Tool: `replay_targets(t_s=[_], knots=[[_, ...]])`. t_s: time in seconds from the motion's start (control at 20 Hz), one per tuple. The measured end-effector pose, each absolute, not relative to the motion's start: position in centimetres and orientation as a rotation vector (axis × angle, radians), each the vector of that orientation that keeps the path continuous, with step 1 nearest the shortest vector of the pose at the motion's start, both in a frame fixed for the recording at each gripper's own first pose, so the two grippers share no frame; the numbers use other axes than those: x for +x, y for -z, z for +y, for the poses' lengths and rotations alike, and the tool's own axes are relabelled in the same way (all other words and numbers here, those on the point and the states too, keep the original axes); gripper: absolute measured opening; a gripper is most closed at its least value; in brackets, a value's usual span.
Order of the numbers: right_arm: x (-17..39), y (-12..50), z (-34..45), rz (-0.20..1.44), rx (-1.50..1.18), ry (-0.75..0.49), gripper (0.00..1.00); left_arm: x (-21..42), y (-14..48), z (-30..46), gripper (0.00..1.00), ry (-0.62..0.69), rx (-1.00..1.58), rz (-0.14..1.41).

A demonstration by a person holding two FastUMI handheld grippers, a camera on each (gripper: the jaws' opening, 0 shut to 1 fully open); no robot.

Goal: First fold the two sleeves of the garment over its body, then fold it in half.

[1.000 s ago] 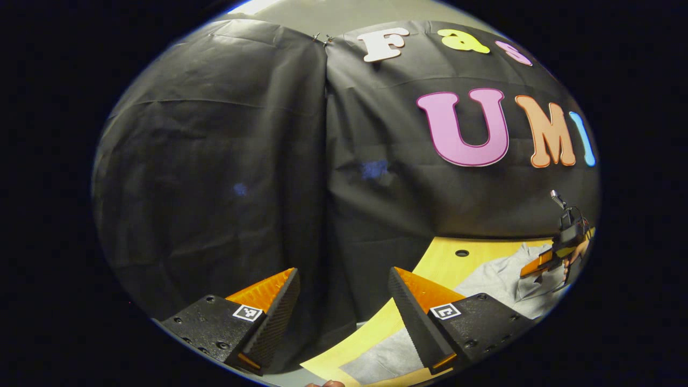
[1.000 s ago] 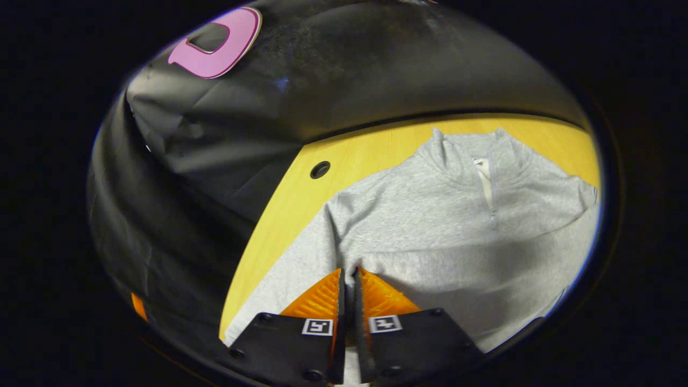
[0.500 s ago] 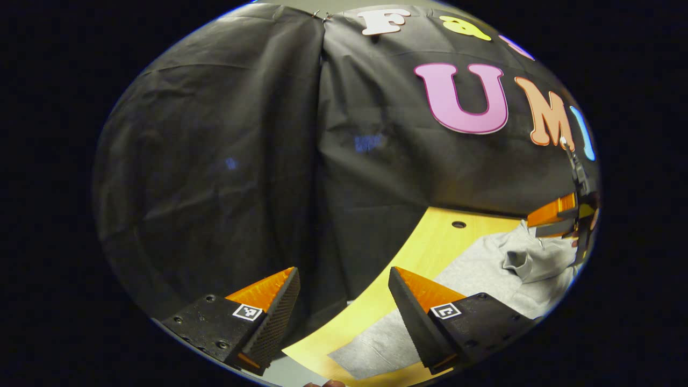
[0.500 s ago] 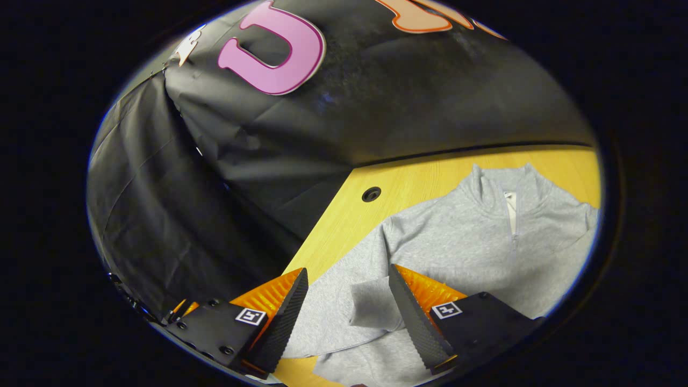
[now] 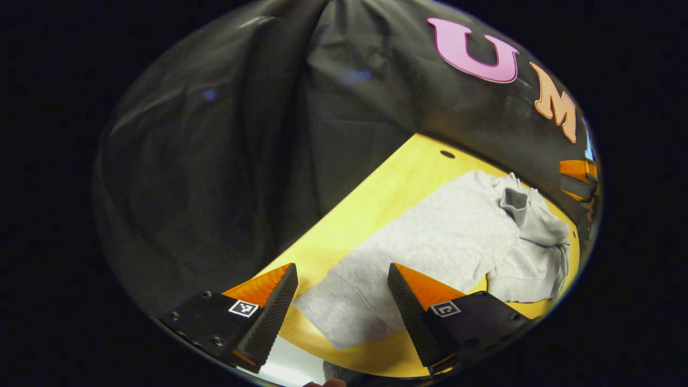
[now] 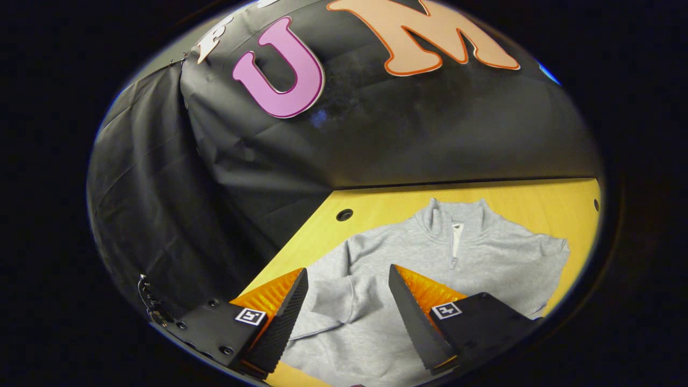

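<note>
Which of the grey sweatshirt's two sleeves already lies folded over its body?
The sleeve on the side nearest the table's round hole: its cuff rests on the chest, while nothing is folded in from the opposite shoulder.

The right gripper [image 6: 344, 317], pinched on the grey sweatshirt's [image 6: 430, 258] sleeve [image 6: 338, 301] a second ago, now stands open and raised, the sleeve lying folded across the body. The left gripper [image 5: 341, 312] now tilts down over the sweatshirt's hem.
</note>
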State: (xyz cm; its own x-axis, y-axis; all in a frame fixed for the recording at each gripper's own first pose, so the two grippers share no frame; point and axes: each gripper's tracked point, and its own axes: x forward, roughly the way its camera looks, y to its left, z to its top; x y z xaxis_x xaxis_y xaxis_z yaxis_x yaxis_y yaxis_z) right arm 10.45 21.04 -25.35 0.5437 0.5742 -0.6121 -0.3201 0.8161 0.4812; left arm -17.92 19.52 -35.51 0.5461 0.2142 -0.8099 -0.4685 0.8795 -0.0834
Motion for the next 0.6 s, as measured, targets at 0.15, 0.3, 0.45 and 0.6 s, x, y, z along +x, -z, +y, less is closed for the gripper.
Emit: replay_targets(t_s=[0.15, 0.3, 0.45, 0.6], knots=[[10.0, 25.9, 18.9, 0.86, 0.329, -0.51, 0.96, -18.7, 37.1, 18.5, 1.0, -0.408, -0.309, 0.952], [9.7, 25.8, 17.5, 0.857, 0.323, -0.49, 0.96, -18.8, 37.7, 18.8, 0.98, -0.409, -0.254, 0.967], [9.3, 25.5, 16.3, 0.836, 0.259, -0.497, 0.96, -18.6, 37.7, 18.9, 0.97, -0.409, -0.244, 0.968], [8.4, 25.4, 15.6, 0.828, 0.217, -0.509, 0.96, -17.8, 37.8, 19.2, 0.65, -0.42, -0.251, 0.947]])
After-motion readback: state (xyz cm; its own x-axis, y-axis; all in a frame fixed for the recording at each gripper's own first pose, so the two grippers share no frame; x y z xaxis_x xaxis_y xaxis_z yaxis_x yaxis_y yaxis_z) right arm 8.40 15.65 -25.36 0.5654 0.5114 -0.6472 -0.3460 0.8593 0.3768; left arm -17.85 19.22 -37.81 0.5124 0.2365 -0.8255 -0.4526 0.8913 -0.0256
